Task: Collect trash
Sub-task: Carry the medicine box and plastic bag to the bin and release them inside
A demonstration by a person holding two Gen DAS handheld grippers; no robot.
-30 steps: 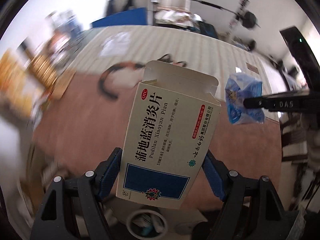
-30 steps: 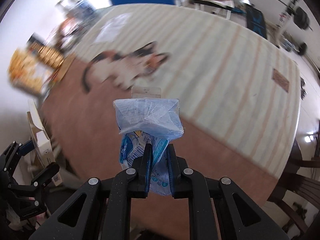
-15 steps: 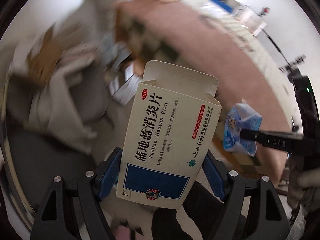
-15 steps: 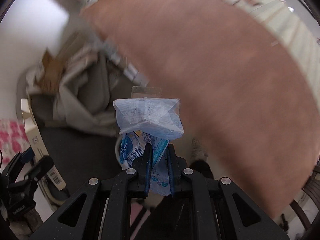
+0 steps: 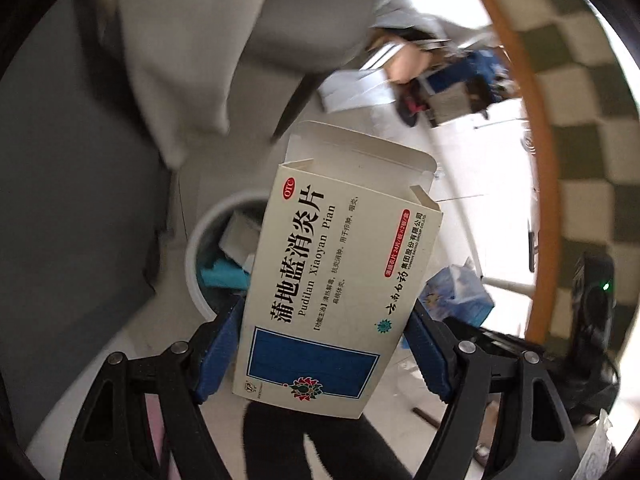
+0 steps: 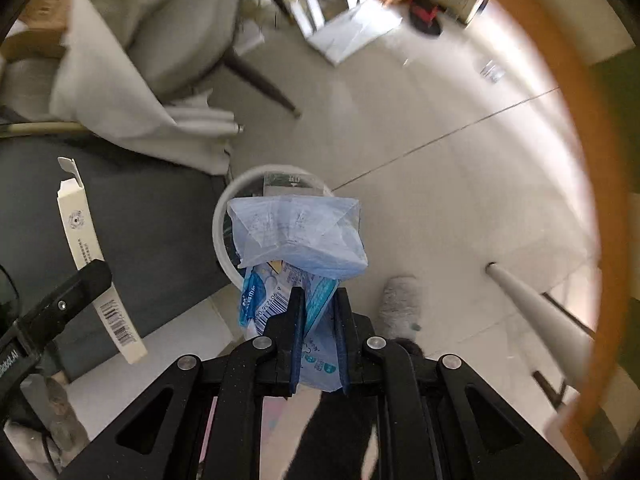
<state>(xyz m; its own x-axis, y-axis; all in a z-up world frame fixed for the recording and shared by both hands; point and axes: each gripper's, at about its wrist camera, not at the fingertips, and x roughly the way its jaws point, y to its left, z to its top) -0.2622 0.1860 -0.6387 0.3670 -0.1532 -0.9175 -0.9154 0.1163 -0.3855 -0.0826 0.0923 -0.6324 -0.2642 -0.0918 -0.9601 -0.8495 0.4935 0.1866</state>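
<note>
A cream-white cardboard medicine box printed with black characters and a blue panel (image 5: 340, 280), its top flap open, is pinched across its width by the left tongs (image 5: 324, 348), blue pads pressing both long sides so the empty carton stays upright and cannot twist. The right tongs (image 6: 318, 320) are pressed together on the lower edge of a crumpled pale-blue plastic wrapper with a barcode (image 6: 298, 236); being limp, it needs only a tight nip, and its bulk fans out above the pads.

Both pieces hang over a round white waste bin (image 6: 219, 220) standing on the pale tiled floor (image 6: 440, 180), just beside a dark grey mat (image 6: 160, 224). In the left wrist view the bin already holds a teal scrap and a white piece. Both tongs point steeply down, which I judge sets up a drop; the wrapper looks centred over the rim, the box towards its edge.

A grey chair draped with pale cloth (image 6: 160, 40) stands further off, and an orange-brown wooden desk edge (image 6: 588, 160) arcs along the right.
</note>
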